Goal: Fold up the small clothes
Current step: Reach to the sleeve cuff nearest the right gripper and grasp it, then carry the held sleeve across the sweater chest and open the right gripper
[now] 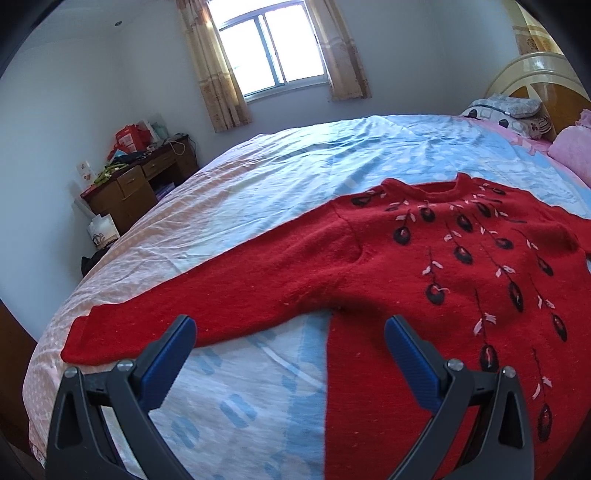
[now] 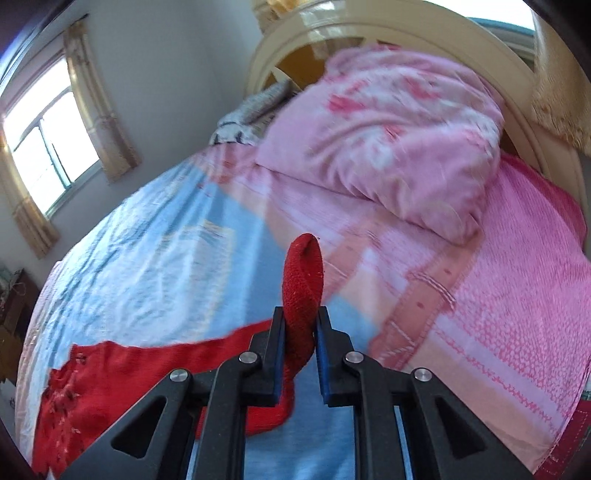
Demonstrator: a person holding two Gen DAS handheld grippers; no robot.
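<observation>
A red knitted sweater (image 1: 424, 266) with black and pink embroidery lies face up on the bed, its left sleeve (image 1: 177, 306) stretched out flat to the left. My left gripper (image 1: 290, 332) is open and empty, hovering just above the sleeve near the armpit. My right gripper (image 2: 301, 325) is shut on the cuff of the other sleeve (image 2: 303, 273) and holds it lifted off the bed; the cuff sticks up between the fingers. The sweater body (image 2: 122, 376) lies at lower left in the right wrist view.
The bed has a blue and pink patterned sheet (image 1: 295, 166). A pink quilt (image 2: 399, 136) and pillows (image 1: 509, 110) lie by the cream headboard (image 2: 369, 33). A cluttered wooden desk (image 1: 144, 181) stands by the wall left of the bed, under a window (image 1: 269, 48).
</observation>
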